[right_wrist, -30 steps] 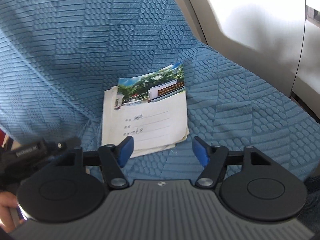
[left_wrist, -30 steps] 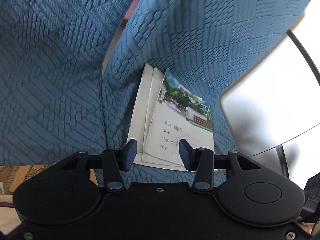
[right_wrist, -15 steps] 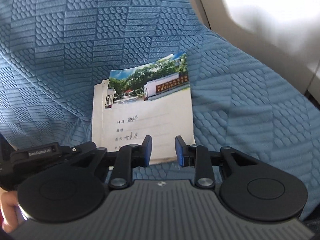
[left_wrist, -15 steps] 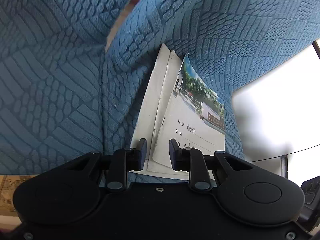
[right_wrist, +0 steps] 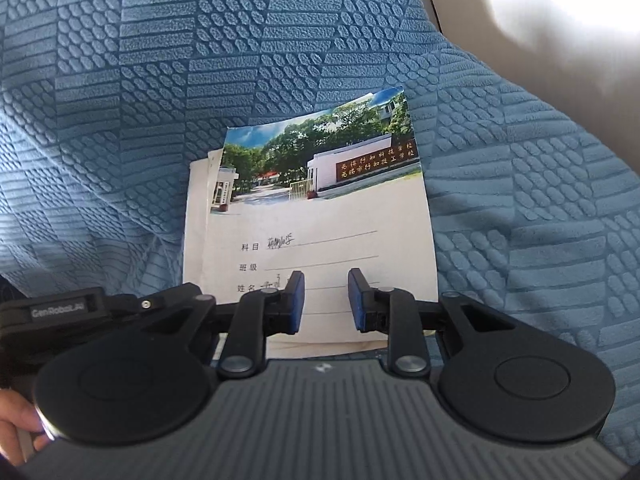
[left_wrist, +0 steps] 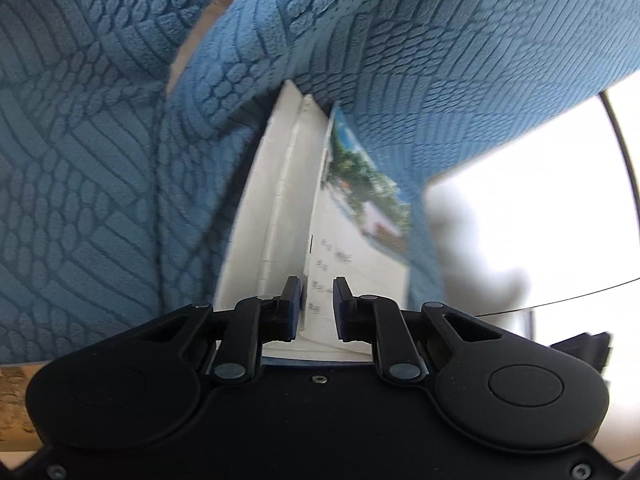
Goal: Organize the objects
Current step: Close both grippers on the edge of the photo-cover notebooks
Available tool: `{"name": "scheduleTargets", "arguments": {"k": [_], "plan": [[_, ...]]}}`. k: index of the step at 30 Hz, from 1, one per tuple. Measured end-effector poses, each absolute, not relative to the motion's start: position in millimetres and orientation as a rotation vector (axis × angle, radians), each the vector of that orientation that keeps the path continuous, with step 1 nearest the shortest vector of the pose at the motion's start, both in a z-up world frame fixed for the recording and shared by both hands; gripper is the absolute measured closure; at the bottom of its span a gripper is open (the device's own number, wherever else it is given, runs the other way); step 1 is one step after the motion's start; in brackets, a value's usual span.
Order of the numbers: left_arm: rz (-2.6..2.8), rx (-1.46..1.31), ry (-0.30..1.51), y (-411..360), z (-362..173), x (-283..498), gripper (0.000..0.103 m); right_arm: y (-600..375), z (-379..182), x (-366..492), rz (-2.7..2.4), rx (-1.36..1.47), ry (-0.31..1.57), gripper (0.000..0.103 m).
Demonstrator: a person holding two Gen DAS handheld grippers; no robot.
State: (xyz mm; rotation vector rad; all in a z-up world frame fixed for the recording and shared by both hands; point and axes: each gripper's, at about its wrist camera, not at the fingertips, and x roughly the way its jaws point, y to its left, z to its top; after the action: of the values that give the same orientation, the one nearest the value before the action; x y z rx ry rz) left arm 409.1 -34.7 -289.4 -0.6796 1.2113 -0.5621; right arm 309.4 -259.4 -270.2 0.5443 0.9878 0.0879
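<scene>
Blue textured sofa cover [right_wrist: 520, 240] carries my 2 exercise books [right_wrist: 320, 240] against its back cushion; my left claw [left_wrist: 316, 308] and right claw [right_wrist: 326, 300] are closing, pads apart over their near edge.

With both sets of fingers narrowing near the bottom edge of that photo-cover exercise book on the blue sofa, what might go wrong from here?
1. The left gripper is closing astride the spine edge of the white photo-cover exercise book; it may catch only the cover and leave the white booklets underneath behind.
2. The right gripper is also closing with its fingers above the cover; it may crease the thin paper.
3. The soft blue textured sofa cover could bunch into either grip.
</scene>
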Motion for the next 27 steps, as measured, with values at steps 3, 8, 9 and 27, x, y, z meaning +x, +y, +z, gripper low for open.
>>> {"name": "scheduleTargets", "arguments": {"k": [3, 8, 9, 27], "plan": [[-0.587, -0.729, 1.224, -33.0, -292.8, 411.6, 0.088, -263.0, -273.0, 309.5, 0.080, 0.588, 0.987, 0.083], [-0.564, -0.695, 1.272, -41.0, -303.7, 412.6, 0.088, -264.4, -273.6, 309.1, 0.074, 0.623, 0.986, 0.083], [-0.563, -0.683, 1.278, -44.3, -304.7, 412.4, 0.088, -264.1, -273.6, 309.3, 0.073, 0.625, 0.986, 0.083], [-0.590, -0.822, 1.225, -44.7, -284.5, 401.4, 0.101, -262.2, -261.7, 265.3, 0.171, 1.095, 0.937, 0.076]]}}
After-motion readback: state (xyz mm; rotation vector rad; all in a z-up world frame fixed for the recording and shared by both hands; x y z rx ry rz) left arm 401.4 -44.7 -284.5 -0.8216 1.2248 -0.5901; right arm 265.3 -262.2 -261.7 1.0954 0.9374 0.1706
